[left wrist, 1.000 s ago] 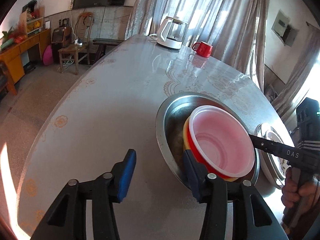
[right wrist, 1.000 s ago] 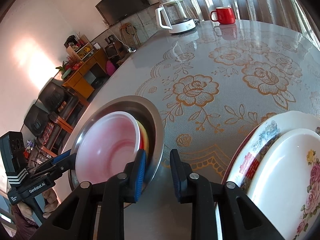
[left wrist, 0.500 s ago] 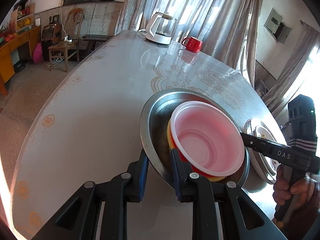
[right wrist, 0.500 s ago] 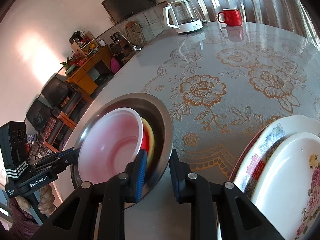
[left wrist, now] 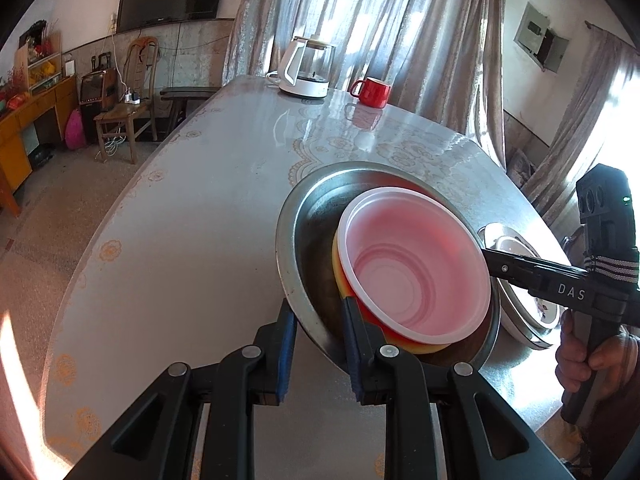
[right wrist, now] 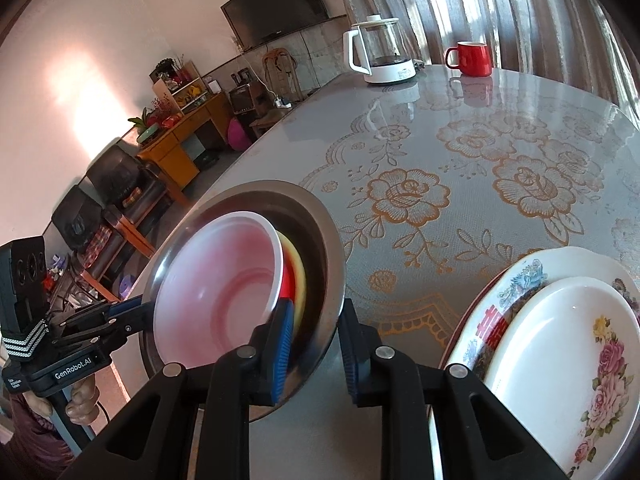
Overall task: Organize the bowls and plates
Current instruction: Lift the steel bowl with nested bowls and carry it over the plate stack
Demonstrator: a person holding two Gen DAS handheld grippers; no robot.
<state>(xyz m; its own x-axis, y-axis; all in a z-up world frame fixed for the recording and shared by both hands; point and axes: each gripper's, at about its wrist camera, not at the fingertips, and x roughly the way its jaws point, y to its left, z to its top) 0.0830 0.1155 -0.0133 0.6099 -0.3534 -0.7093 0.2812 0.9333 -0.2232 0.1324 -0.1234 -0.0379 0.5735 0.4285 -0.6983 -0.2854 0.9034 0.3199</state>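
A wide steel basin (left wrist: 304, 216) (right wrist: 320, 216) holds nested plastic bowls: a pink-white one (left wrist: 416, 268) (right wrist: 224, 280) on a red one (right wrist: 285, 288) and a yellow one (right wrist: 301, 280). My left gripper (left wrist: 318, 320) is shut on the basin's near rim, one finger inside, one outside. My right gripper (right wrist: 312, 336) is shut on the opposite rim the same way. The basin is tilted and held above the table. A stack of floral plates (right wrist: 560, 352) (left wrist: 516, 264) lies to the right of the basin.
The round table (right wrist: 480, 140) has a lace-pattern cover. A white and glass kettle (left wrist: 306, 70) (right wrist: 380, 54) and a red mug (left wrist: 370, 92) (right wrist: 470, 58) stand at its far edge. A wooden chair (left wrist: 128, 108) and cabinets stand on the floor to the left.
My left gripper has closed from wide open onto the basin's rim. With both grippers on it, the basin has risen and tilted a little.
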